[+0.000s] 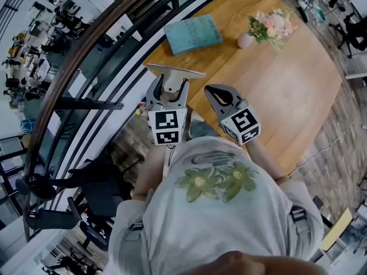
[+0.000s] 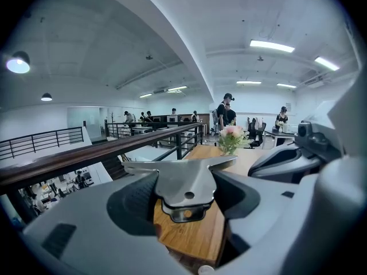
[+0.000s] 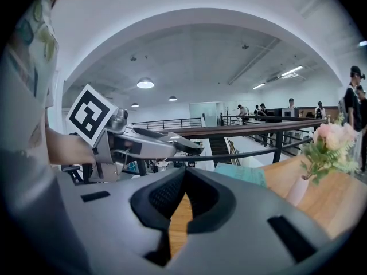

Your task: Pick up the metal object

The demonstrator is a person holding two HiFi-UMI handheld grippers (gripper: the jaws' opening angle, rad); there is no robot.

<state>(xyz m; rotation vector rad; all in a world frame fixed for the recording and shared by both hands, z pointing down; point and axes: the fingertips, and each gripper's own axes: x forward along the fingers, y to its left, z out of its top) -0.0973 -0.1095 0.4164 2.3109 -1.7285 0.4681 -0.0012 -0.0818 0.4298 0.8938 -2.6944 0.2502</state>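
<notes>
The left gripper [image 1: 172, 88] is clamped on the metal object [image 2: 183, 179], a flat T-shaped piece, which it holds level above the near left edge of the table [image 1: 281, 96], beside the railing [image 1: 86, 50]. Just to its right, the right gripper [image 3: 182, 191] has its jaws together, with nothing between them. Farther off on the table lie a book [image 1: 193, 33] and a vase of flowers [image 1: 269, 26].

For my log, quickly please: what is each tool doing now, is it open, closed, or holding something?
Left tool: closed on the flat grey metal bracket.
Right tool: closed, empty.
</notes>
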